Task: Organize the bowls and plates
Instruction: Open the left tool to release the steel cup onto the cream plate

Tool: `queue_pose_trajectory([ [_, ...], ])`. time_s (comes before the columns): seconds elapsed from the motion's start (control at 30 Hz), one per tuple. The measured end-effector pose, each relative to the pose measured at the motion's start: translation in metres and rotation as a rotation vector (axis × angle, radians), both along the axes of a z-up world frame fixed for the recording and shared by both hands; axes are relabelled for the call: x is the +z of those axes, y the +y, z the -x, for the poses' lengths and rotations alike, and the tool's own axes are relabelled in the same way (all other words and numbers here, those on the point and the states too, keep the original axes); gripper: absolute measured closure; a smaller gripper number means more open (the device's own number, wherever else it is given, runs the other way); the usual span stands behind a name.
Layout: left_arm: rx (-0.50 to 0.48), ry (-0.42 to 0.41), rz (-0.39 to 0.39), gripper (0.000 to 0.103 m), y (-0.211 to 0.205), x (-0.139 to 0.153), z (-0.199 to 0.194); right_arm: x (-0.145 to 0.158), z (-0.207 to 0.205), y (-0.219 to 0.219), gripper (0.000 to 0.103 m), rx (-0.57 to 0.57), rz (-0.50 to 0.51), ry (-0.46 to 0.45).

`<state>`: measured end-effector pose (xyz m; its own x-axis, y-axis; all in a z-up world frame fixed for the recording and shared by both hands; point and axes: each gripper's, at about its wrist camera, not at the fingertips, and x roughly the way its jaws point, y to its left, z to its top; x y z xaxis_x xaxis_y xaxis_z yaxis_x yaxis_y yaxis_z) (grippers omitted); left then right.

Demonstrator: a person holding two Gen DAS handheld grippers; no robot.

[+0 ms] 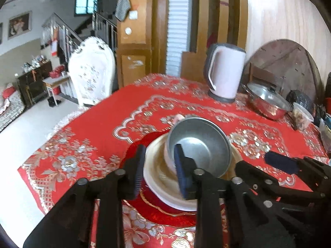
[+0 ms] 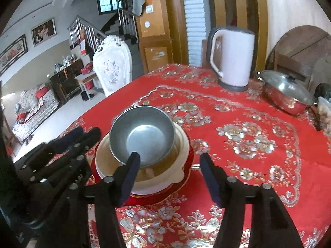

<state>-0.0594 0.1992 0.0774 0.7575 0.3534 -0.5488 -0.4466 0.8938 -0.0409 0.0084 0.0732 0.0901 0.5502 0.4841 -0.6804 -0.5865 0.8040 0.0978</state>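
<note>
A metal bowl (image 2: 142, 134) sits tilted in a cream bowl (image 2: 178, 175) on a red plate (image 2: 186, 183), centre frame. Both the left gripper (image 1: 160, 169) and the right gripper (image 2: 169, 177) have fingers spread apart, holding nothing.

Soft daylight is coming from the stairwell window (image 1: 85, 2) at upper left, leaving the room evenly bright. Glare is glinting off the steel pot lid (image 2: 286, 86). Fisheye distortion is bending the edges, and the near gripper fingers (image 1: 183, 173) are blurring slightly.

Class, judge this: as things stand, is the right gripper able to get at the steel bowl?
Probably yes: the right gripper is open just before the steel bowl, which sits topmost and tilted, nothing covering it.
</note>
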Motion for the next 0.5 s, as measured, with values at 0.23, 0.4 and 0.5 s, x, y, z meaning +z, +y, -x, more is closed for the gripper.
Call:
queue_pose_trajectory([
  [0.23,0.054,-0.074,-0.062,0.034,-0.007,0.001,0.022,-0.006,0.017,-0.018,0.033,-0.032,-0.027,-0.045],
  [0.4,0.032,-0.049,-0.055,0.025,-0.011,-0.008,0.025,-0.013,0.029,-0.034,0.017,-0.076,-0.034,-0.071],
  [0.5,0.022,-0.032,-0.084,0.023,-0.017,-0.015,0.027,-0.018,0.033,-0.044,0.014,-0.106,-0.035,-0.09],
])
